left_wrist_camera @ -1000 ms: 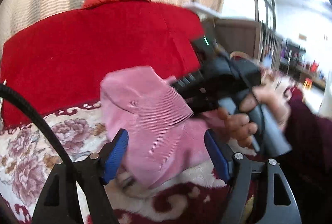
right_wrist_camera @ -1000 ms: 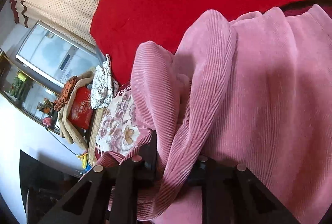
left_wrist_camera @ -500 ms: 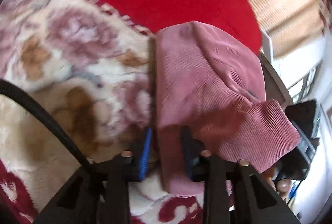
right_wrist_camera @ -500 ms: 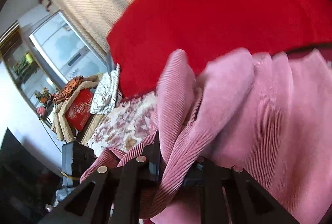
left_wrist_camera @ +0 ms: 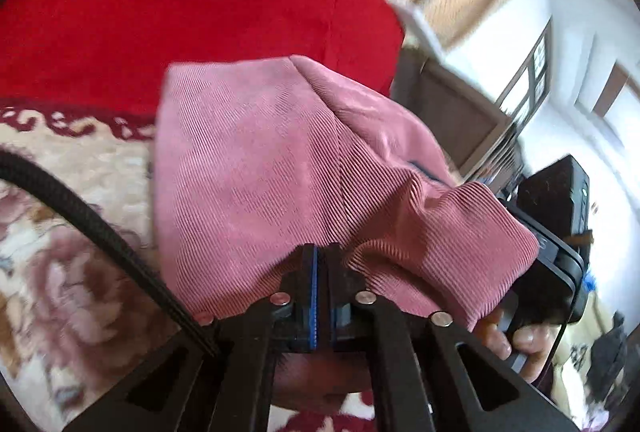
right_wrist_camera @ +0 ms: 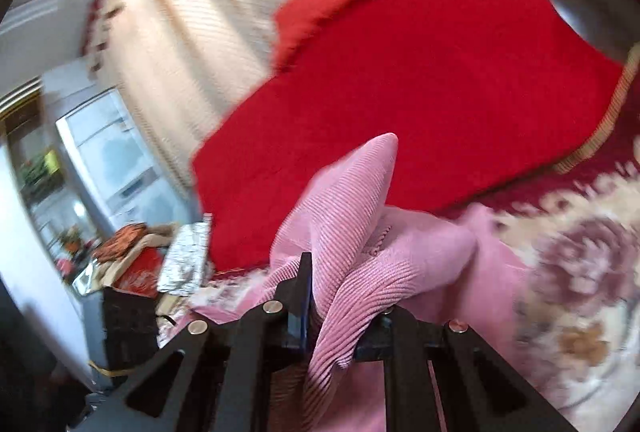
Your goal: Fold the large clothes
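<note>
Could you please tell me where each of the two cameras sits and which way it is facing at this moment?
Left wrist: rides the left gripper, looking along its fingers at the pink corduroy garment over the floral blanket; the person's right hand shows at lower right.
Right wrist: rides the right gripper, facing the same garment, curtains beyond.
Shared: the garment and the red cover.

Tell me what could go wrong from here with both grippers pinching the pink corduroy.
The left gripper is shut on only a thin edge of the pink corduroy garment, so it could slip free if pulled. The right gripper clamps a bunched ridge of several layers, which may fold in unevenly. The two grippers look close together, so they might bump.
</note>
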`<state>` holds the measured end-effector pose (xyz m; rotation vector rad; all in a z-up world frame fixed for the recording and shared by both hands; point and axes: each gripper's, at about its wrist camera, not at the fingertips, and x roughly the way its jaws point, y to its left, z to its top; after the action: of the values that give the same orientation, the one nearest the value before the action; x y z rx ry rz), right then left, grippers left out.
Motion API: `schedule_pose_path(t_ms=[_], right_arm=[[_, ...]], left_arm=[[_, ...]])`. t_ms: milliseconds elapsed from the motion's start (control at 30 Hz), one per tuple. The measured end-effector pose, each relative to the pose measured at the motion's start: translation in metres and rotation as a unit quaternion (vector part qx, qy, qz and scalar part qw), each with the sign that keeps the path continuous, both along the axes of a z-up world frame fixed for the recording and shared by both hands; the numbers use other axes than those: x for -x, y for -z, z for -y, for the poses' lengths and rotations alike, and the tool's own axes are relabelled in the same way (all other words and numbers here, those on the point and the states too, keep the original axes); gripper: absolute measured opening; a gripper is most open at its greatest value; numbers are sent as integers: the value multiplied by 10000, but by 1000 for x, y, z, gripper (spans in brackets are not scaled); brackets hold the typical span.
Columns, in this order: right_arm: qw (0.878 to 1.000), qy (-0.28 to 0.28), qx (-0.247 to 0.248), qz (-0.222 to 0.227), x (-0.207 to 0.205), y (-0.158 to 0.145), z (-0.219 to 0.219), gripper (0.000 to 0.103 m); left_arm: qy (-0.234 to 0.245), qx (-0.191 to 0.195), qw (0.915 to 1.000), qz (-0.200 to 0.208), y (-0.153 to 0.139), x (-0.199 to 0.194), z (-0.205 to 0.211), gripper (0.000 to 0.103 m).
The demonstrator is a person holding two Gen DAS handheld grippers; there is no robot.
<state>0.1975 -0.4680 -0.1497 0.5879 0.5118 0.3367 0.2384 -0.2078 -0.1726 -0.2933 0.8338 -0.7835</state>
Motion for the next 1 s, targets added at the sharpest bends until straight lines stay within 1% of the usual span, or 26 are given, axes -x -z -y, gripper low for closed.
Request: schedule_pose_path(t_ms=[33,67,100,133,167,200,233,300,333,400,433,467,500,533,600,633,667,700,733,767,800,833,867,900,967,1000], right_arm=[[9996,113,3,-256,-5,9,8,14],[9975,217,-11,-671,-14,25,18,14],[9922,142,-56,-1235,-26,46,24,14],[9853,29,-79,-1704,-36,63,28,13],[9797,-4,-257,-1988,-40,77,33,13],[9776,-29,-506,-2042,-40,83,37,14],[9789,-55,-489,-1985,-40,80,37,14],[9817,-78,-230,-1886,-36,73,32,17],[9816,-87,-242,-1891,-35,72,28,18],[9790,-120,-384,-1999,-33,76,28,24],[9781,-126,-451,-2028,-32,77,29,26],[9770,-127,-570,-2049,-30,78,33,26],[9767,-132,-615,-2050,-28,79,35,27],[9766,-138,-633,-2052,-25,79,38,30],[9768,-109,-578,-2061,-15,73,47,36],[9774,-17,-433,-2068,-8,67,50,51],[9773,130,-257,-2099,-4,64,47,70],[9758,471,85,-2132,5,55,50,71],[9761,703,347,-2025,13,45,51,71],[9784,870,573,-1786,22,32,50,71],[9825,988,760,-1383,34,14,46,71],[9862,968,862,-1034,42,-1,40,70],[9890,854,968,-717,49,-16,32,67],[9906,670,1082,-504,51,-29,19,64],[9907,280,1254,-444,48,-40,-5,36],[9895,13,1330,-574,42,-39,-19,35]], left_arm=[[83,-176,9998,-82,9,-7,9,5],[120,-312,9993,-155,15,-8,13,5],[145,-357,9991,-189,20,-9,15,7],[196,-358,9989,-232,22,-11,17,7],[196,-383,9987,-279,20,-13,16,7],[203,-390,9986,-295,18,-12,16,7],[227,-380,9986,-275,17,-13,15,7],[217,-324,9991,-136,11,-7,11,7],[262,-346,9990,-104,7,-9,9,8],[283,-414,9987,104,-6,2,3,26],[184,-456,9983,305,-12,6,-6,46],[144,-447,9982,366,-13,9,-9,52],[164,-410,9984,361,-13,10,-13,52],[238,-453,9982,311,-10,12,-15,52],[319,-641,9966,410,-3,16,-12,52],[349,-684,9959,469,-2,17,-11,52],[375,-721,9954,500,-3,18,-12,52],[409,-748,9950,518,-3,19,-11,52],[433,-790,9945,534,-2,20,-11,52],[440,-860,9937,571,-2,21,-10,52],[447,-924,9928,625,-2,23,-7,52],[452,-976,9919,675,-3,25,-6,52],[453,-1007,9914,706,-4,26,-6,52],[449,-1013,9913,709,-5,26,-5,52],[425,-983,9920,676,-4,25,-7,52],[405,-968,9922,671,-3,25,-9,53]])
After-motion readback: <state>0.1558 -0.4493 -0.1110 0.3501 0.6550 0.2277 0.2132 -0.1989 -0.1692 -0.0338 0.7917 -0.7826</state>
